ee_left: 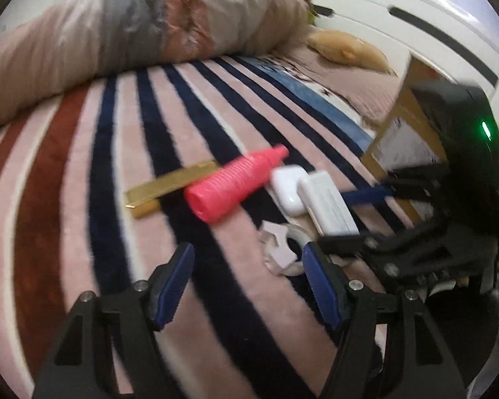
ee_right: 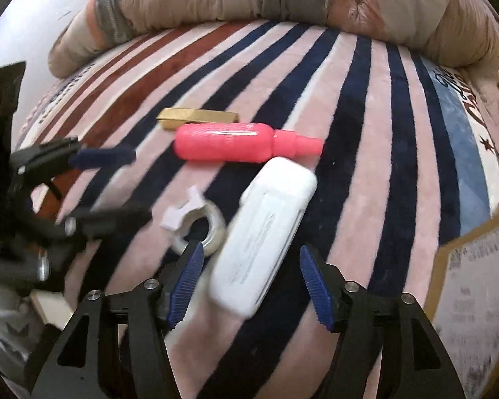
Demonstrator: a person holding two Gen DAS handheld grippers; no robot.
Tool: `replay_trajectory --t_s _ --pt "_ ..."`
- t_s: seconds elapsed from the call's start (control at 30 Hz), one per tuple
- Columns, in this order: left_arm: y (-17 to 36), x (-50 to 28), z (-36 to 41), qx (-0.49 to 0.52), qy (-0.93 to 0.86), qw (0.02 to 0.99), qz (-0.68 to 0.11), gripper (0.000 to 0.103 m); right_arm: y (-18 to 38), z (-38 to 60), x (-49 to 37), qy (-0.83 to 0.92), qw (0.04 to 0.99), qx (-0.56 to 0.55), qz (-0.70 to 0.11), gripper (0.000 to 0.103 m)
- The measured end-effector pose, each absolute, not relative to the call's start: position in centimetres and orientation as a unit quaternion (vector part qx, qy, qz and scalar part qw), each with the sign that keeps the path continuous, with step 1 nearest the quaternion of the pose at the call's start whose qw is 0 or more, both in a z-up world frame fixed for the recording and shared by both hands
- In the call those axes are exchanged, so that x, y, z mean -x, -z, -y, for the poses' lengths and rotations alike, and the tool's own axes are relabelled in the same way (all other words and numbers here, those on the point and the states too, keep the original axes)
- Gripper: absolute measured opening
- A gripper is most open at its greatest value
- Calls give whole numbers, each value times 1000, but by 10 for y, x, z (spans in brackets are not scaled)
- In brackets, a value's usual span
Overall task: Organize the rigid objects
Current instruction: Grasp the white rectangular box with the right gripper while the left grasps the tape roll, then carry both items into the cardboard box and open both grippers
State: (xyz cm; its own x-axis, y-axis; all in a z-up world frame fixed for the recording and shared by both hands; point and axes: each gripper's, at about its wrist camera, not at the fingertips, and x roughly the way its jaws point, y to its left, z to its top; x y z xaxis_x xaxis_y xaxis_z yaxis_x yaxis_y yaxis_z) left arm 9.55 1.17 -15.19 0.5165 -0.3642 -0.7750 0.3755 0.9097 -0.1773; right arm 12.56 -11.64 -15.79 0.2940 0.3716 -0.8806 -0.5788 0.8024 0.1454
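The right gripper [ee_right: 249,282] stood with its jaws wide apart, straddling the near end of the white rectangular plastic case [ee_right: 266,236] without gripping it. The left gripper [ee_left: 246,286] was likewise fully spread and empty, above the striped pink-and-navy blanket [ee_left: 83,199]. The pink ribbed plastic bottle [ee_right: 236,143] lay on its side just beyond the case, with the flat gold bar-shaped box [ee_right: 199,116] behind it. A clear tape ring on a pale dispenser [ee_right: 196,222] lay just left of the case. The step in hand appeared to be the approach to the case. The next move called for closing squarely across its width, then lifting toward the cardboard box [ee_right: 475,282] at right.
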Motion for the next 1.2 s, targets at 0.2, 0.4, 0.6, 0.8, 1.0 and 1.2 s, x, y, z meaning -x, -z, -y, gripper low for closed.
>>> replay_trajectory --t_s 0.2,0.4,0.6,0.8,1.0,1.2 --pt "167 -97 12 -33 238 867 -437 64 159 131 -125 -301 805 87 -504 33" --pt "171 -101 25 -65 206 879 -425 43 156 138 -119 -289 793 117 -523 35" --pt "170 -95 23 -83 196 882 -420 43 159 130 -117 -260 809 165 -500 54" --pt "140 -83 4 -68 173 895 -406 43 148 135 -112 -269 824 155 -474 32" --pt "55 -49 -7 -78 148 922 -349 43 100 139 -72 -313 845 146 -409 32" --pt "-33 -21 28 -79 201 931 -295 43 32 168 -28 -361 861 83 -350 32"
